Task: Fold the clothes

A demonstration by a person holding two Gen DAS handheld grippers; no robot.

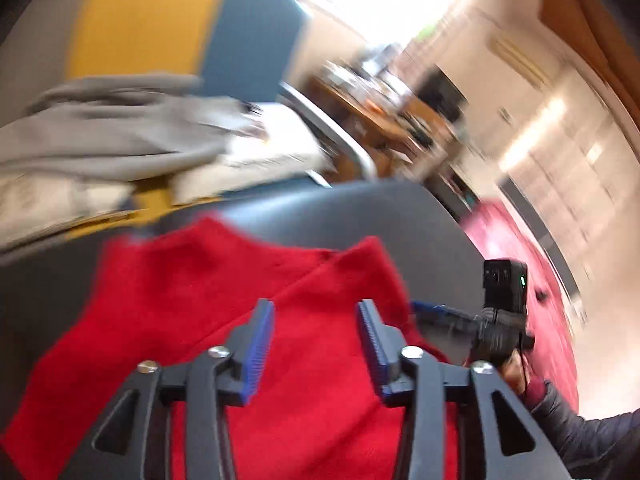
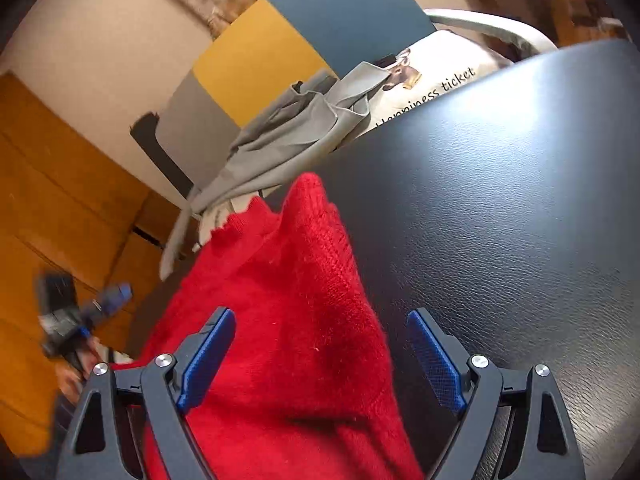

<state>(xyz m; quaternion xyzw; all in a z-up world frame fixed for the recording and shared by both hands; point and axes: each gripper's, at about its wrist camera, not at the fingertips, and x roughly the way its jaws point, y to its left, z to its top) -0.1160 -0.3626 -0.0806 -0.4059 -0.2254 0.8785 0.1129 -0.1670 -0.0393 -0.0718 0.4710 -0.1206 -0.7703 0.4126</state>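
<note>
Left tongs [image 1: 315, 354]: released, blue pads apart, nothing between them; red knit directly beneath and ahead. Right tongs [image 2: 320, 360]: released too, spread wide, the left pad over the knit, the right pad over bare surface.

Red sweater [image 2: 288, 320]: lies on the black leather-grain tabletop [image 2: 500, 220], under both tongs. In the right wrist view it is doubled or bunched, with a raised fold running away from the tongs to a peaked, ribbed end. Long axis runs near to far from the right tongs, leaning slightly left. In the left wrist view it spreads wider, with a diagonal crease or overlapped edge climbing toward the far right; two corners point away.

Progress: judged partly folded, at least one layer over another, but lumpy and not a squared packet. Could equally be a garment mid-fold or one just gathered for laying out; blur hides the edges.

Farther off, beyond the sweater's far end: grey garment [image 2: 296, 144], crumpled, draped over a printed cushion [image 2: 436, 80] on a colour-blocked chair [image 2: 280, 48]. It lies unfolded.
</note>
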